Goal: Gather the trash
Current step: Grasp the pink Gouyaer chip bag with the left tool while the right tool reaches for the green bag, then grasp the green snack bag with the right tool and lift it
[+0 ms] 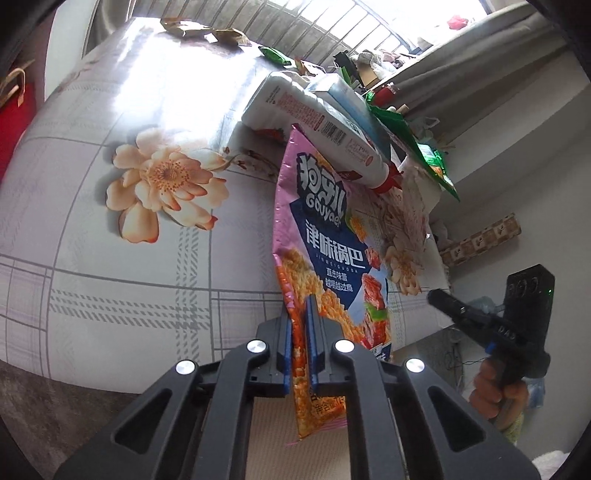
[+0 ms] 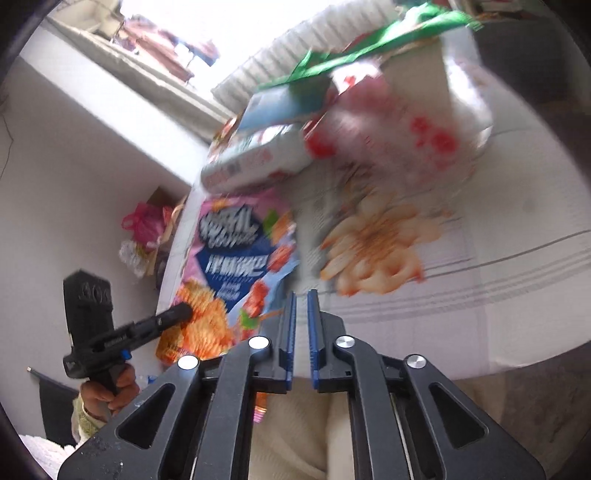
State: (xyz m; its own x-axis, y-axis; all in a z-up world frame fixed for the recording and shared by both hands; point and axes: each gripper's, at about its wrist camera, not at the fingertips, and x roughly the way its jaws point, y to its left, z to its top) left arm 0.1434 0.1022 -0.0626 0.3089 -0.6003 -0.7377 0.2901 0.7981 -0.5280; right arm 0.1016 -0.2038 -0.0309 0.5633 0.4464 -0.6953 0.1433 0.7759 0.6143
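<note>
Left gripper (image 1: 300,321) is clamped on the pink snack bag (image 1: 321,236), partly lifted off the table (image 1: 110,258). Right gripper (image 2: 302,314) is nearly closed, empty. Beyond the bag, white bottle (image 1: 314,122) and green wrappers (image 1: 424,147) are left uncollected.

Left gripper (image 1: 300,332) at 6 o'clock, blue pads clamped on the lower edge of a pink snack bag (image 1: 325,251), which runs up toward centre. At 1 o'clock of centre, a white bottle (image 1: 314,122) with a red cap lies across the bag's top end, on a floral tablecloth (image 1: 110,221). Green wrapper (image 1: 421,147) at 2 o'clock beside the bottle. Brown wrappers (image 1: 207,31) at 12 o'clock on the table's far edge. Right gripper (image 1: 443,301) at 4 o'clock, held by a hand (image 1: 495,391); its jaw state is not discernible here.
</note>
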